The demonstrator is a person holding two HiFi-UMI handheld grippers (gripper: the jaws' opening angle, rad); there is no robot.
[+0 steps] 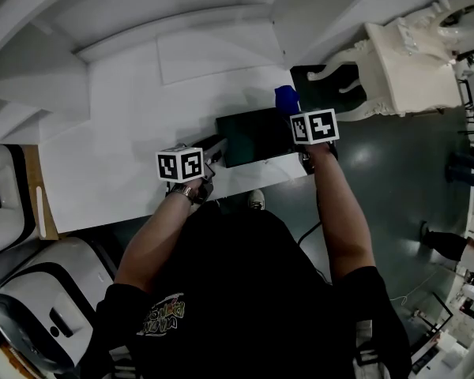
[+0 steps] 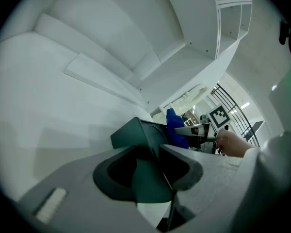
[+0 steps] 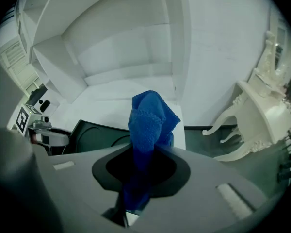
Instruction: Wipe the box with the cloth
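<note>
White worktop (image 1: 118,164), dark green box (image 1: 257,135) lying near its front edge. L tongs (image 2: 153,174) clamped on box's near corner. R tongs (image 3: 141,178) pinch blue cloth (image 3: 149,120), bunched upright, by box's right end.

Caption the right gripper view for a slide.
Right gripper holds a bunched blue cloth near the dark green box on the white table.
</note>
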